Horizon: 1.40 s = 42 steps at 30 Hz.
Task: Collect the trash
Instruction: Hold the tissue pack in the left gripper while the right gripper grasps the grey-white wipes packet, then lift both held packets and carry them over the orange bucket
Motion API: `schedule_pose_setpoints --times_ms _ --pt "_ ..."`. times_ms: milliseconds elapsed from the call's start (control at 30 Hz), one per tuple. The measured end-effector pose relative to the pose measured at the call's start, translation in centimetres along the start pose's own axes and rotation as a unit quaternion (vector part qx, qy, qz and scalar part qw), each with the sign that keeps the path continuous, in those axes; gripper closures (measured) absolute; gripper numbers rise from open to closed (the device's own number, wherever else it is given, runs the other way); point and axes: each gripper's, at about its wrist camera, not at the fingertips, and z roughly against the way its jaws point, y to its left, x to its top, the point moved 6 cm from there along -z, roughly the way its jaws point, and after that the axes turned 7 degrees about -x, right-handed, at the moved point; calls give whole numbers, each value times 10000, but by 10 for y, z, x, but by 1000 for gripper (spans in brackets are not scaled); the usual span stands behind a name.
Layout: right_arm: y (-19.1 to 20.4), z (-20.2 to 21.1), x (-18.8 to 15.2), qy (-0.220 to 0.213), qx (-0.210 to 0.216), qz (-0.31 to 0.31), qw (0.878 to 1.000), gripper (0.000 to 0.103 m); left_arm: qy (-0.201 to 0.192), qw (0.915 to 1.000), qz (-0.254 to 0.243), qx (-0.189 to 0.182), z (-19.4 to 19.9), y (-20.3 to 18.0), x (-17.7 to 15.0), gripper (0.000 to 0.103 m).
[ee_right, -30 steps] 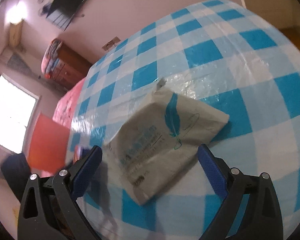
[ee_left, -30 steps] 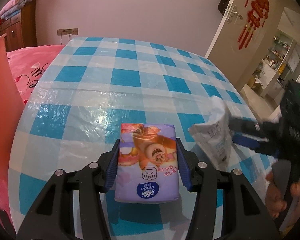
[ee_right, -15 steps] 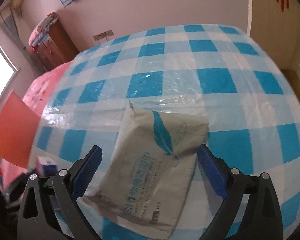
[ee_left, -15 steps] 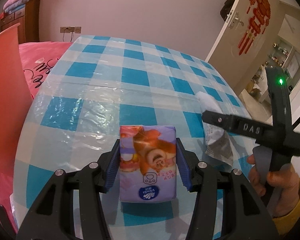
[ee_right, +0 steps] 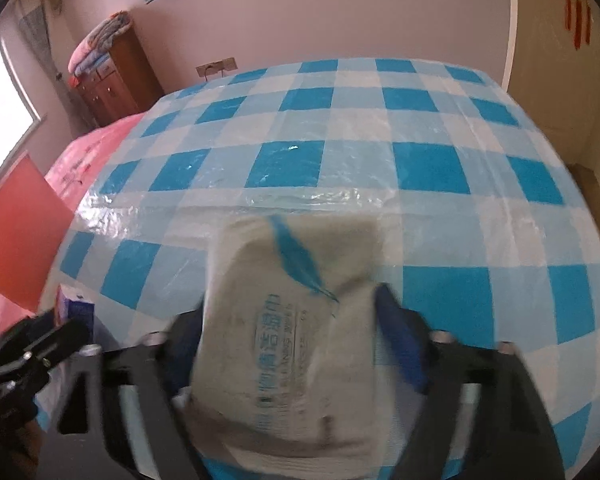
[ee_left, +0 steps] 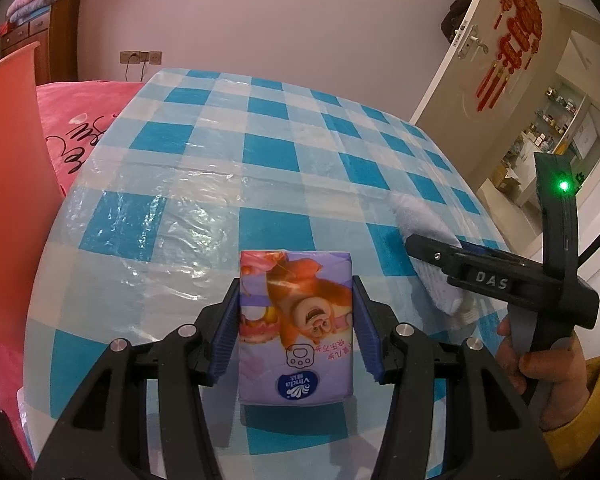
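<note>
Fingers of my left gripper clamp the sides of the purple tissue pack, which sits upright between the blue pads on the checked tabletop, near its front edge. Over on my right gripper, the fingers have just been closing in on the grey wet-wipe pouch; the pouch bulges and buckles between the pads, so I read that as a grip taking hold, though the frame is blurred and I cannot say how firm it is. From the left wrist view, the right gripper reaches in from the side with the person's hand on its handle, the pale pouch under its tip and apparently on the tabletop, just beside the tissue pack.

My judgement: the pick-up step is in hand, both pieces of trash caught but neither yet carried off. Next I need to make sure the soft pouch is properly pinched, since it can slip or fold out of the pads, then lift both clear of the plastic cover and take them to a bin. No bin shows clearly in either view; a red panel stands beside the tabletop on my left, and I cannot tell what it is
</note>
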Motion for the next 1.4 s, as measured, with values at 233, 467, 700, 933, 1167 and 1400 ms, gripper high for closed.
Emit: schedule_pose_setpoints --times_ms 233,467,700,933,1167,1400 --pt "7 6 -2 -114 233 155 9995 40 -53 10000 -9 -12 3 -2 2 50" --pt "16 18 -1 -262 418 275 9984 55 -170 9999 -26 -15 14 -5 6 50" --pt "25 33 8 -399 522 394 9971 74 -336 9994 -17 -19 31 -7 11 50" --pt "32 37 6 -412 635 451 9961 75 -424 9991 20 28 44 -3 10 50" --pt "36 54 11 -576 699 457 9948 75 -469 9987 204 -59 50 6 9 50" --pt "40 69 17 -677 882 380 9931 75 -561 9980 273 -51 57 9 9 50"
